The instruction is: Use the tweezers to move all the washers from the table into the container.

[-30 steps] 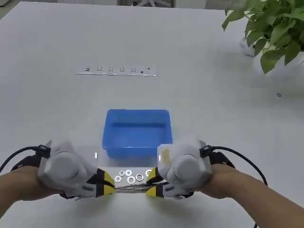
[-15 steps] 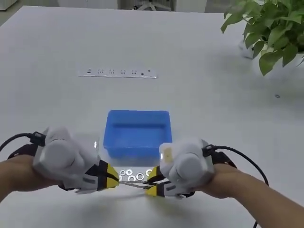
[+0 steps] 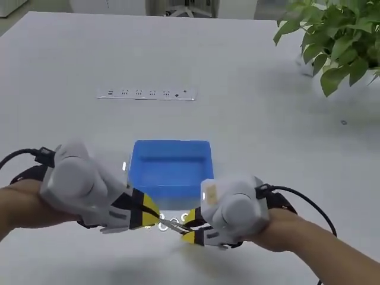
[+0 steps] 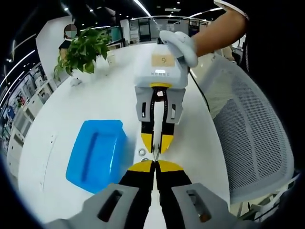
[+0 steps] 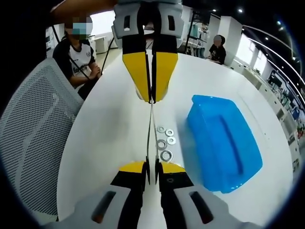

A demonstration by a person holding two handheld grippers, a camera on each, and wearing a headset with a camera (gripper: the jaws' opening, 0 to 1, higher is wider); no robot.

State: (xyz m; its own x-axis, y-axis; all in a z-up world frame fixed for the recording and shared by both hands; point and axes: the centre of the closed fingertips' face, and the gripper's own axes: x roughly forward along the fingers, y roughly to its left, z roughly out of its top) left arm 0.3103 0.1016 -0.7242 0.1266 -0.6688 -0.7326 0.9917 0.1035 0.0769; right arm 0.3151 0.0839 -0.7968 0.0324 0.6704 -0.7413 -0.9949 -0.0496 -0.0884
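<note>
Head view: left gripper [image 3: 153, 217] and right gripper [image 3: 189, 230] meet tip to tip. The tweezers [image 3: 172, 224] bridge them, just in front of the blue container [image 3: 172, 144].

Left gripper view: jaws pressed together on one end of the tweezers.

Right gripper view: jaws clamped on the other end. Washers [image 5: 166, 141] lie on the table [image 5: 105, 143], between tweezers and container.

Blue container [image 3: 172, 163] just beyond washers [image 5: 165, 141]; open table [image 3: 249, 89] elsewhere

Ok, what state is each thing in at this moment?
tweezers: clamped at both ends
left gripper: shut on the tweezers
right gripper: shut on the tweezers
container: upright, open, no washers seen inside
washers: lying flat on the table, beside the container
</note>
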